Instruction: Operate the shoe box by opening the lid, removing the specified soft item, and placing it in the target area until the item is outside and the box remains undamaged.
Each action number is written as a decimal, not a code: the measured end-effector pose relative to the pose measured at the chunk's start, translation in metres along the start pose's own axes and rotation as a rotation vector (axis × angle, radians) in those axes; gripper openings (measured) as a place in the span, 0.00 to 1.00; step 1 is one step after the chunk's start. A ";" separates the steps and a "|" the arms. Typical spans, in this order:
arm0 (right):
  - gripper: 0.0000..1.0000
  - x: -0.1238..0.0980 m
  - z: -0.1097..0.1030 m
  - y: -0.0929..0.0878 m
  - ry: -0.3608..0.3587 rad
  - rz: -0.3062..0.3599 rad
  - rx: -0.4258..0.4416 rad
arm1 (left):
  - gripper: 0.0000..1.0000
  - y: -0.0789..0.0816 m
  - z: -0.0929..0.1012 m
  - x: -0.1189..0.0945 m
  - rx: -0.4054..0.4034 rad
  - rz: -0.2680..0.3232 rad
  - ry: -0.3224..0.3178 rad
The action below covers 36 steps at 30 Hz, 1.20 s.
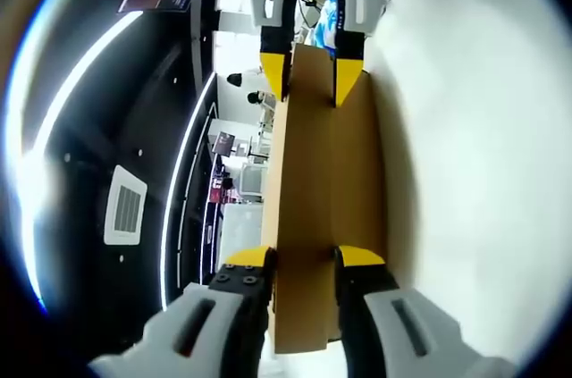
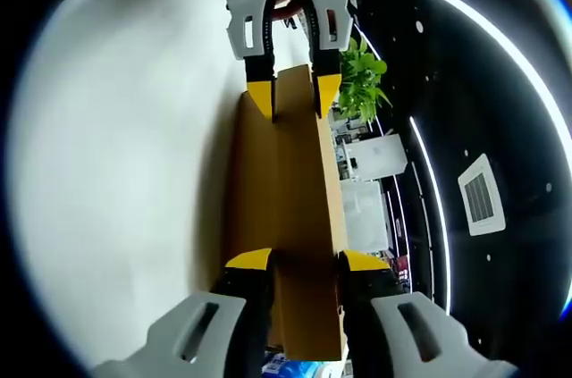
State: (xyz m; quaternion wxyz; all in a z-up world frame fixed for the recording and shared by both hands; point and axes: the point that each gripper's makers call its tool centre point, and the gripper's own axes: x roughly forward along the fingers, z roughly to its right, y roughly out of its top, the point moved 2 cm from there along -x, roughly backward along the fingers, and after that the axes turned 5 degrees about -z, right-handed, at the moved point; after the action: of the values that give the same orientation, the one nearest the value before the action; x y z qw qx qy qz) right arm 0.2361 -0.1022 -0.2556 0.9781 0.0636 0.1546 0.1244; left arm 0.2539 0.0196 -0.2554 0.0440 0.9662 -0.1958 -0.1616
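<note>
In the left gripper view, the left gripper (image 1: 306,259) has its two yellow-tipped jaws set on either side of a brown cardboard box (image 1: 326,181), one jaw against each face of the near end, so it is clamped on the cardboard. The box runs straight away from the camera as a long narrow slab. At its far end the right gripper (image 1: 310,74) reaches in from the top of the picture and pinches the box the same way, its yellow tips pressed to both sides. A plain white table (image 1: 474,146) lies to one side of the box; to the other side is a dark ceiling with a square vent (image 1: 125,206) and bright light strips.

In the right gripper view, the right gripper (image 2: 305,260) grips the near end of the same box (image 2: 286,217), jaws tight on the cardboard. The left gripper (image 2: 293,92) holds the far end. A leafy green plant (image 2: 362,83) shows just beside the box, with the white table (image 2: 116,146) on the other side.
</note>
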 end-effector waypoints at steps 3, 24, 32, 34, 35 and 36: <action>0.28 0.000 0.000 0.000 -0.004 -0.001 0.002 | 0.28 0.000 0.001 0.000 0.000 0.001 0.005; 0.28 0.003 -0.001 0.000 -0.034 -0.020 -0.059 | 0.28 -0.001 0.004 0.001 0.009 0.004 0.028; 0.28 0.006 -0.002 0.000 -0.041 -0.030 -0.109 | 0.27 0.000 0.004 0.002 0.009 0.005 0.033; 0.28 0.007 -0.003 0.000 -0.040 -0.030 -0.106 | 0.27 0.000 0.004 0.002 0.007 0.005 0.031; 0.28 0.007 -0.003 -0.001 -0.038 -0.031 -0.105 | 0.27 0.000 0.004 0.002 0.008 0.005 0.032; 0.28 0.008 -0.004 -0.001 -0.039 -0.032 -0.104 | 0.27 0.000 0.005 0.002 0.008 0.005 0.033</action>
State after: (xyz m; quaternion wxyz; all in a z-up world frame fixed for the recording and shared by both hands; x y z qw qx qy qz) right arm 0.2422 -0.1005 -0.2612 0.9847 0.0129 0.1300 0.1154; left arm 0.2544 0.0189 -0.2606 0.0438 0.9685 -0.1980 -0.1446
